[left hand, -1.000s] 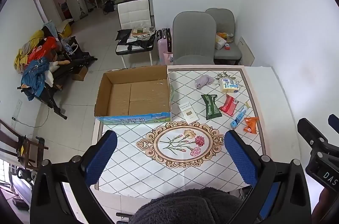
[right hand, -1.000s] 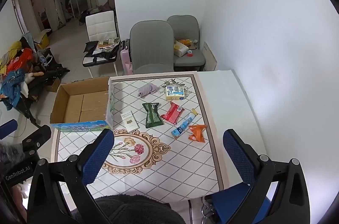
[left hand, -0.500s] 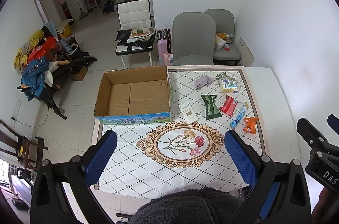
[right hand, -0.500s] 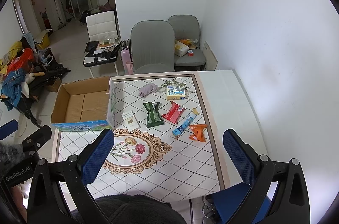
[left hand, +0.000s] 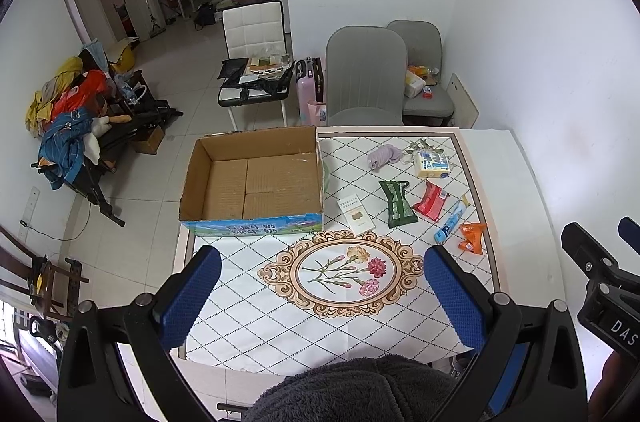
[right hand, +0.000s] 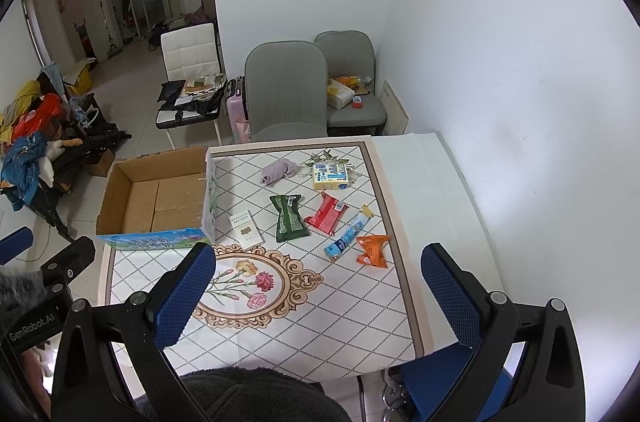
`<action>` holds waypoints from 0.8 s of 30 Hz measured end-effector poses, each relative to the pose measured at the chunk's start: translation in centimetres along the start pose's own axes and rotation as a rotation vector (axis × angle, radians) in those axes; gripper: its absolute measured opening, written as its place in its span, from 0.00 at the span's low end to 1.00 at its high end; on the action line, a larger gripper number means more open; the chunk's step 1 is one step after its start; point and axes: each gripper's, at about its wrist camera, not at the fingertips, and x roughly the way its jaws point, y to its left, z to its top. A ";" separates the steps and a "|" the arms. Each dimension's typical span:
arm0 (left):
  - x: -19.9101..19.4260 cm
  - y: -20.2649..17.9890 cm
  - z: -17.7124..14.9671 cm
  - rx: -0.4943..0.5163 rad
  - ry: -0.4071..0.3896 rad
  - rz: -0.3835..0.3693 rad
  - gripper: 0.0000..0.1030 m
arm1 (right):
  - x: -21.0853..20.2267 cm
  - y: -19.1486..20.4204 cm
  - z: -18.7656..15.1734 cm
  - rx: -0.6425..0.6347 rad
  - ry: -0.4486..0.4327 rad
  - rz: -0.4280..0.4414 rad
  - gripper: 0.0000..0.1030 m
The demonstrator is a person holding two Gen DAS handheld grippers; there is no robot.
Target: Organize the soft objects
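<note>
Several soft items lie on the right half of the table: a lilac cloth (left hand: 383, 156) (right hand: 277, 171), a yellow tissue pack (left hand: 431, 164) (right hand: 329, 176), a green pouch (left hand: 397, 198) (right hand: 289, 212), a red packet (left hand: 431, 200) (right hand: 326, 213), a blue tube (left hand: 450, 223) (right hand: 349, 235) and an orange packet (left hand: 471, 237) (right hand: 372, 250). An empty cardboard box (left hand: 256, 182) (right hand: 156, 196) sits at the table's far left. My left gripper (left hand: 320, 298) and right gripper (right hand: 318, 296) are open, empty, and held high above the near table edge.
A white card box (left hand: 357, 215) (right hand: 246, 229) lies beside the cardboard box. The tablecloth (left hand: 280, 318) has a flower medallion at its centre. Two grey chairs (left hand: 366, 78) stand behind the table, and a white wall (right hand: 520, 62) runs along the right side.
Both views have shifted very slightly; the table and items sit marginally lower in frame. Nothing on the table has moved, and both grippers stay open.
</note>
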 end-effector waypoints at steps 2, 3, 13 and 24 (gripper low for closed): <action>0.0 0.0 0.0 0.000 -0.001 0.000 1.00 | -0.1 0.0 0.0 0.000 -0.001 0.001 1.00; 0.0 0.0 -0.1 0.000 -0.001 -0.001 1.00 | -0.1 0.0 0.1 0.000 -0.001 0.002 1.00; 0.5 0.4 0.3 -0.002 0.006 -0.006 1.00 | -0.4 1.0 0.3 -0.004 0.002 0.002 1.00; 0.6 2.1 0.1 -0.009 0.001 -0.011 1.00 | -0.2 1.9 0.3 -0.004 0.001 0.007 1.00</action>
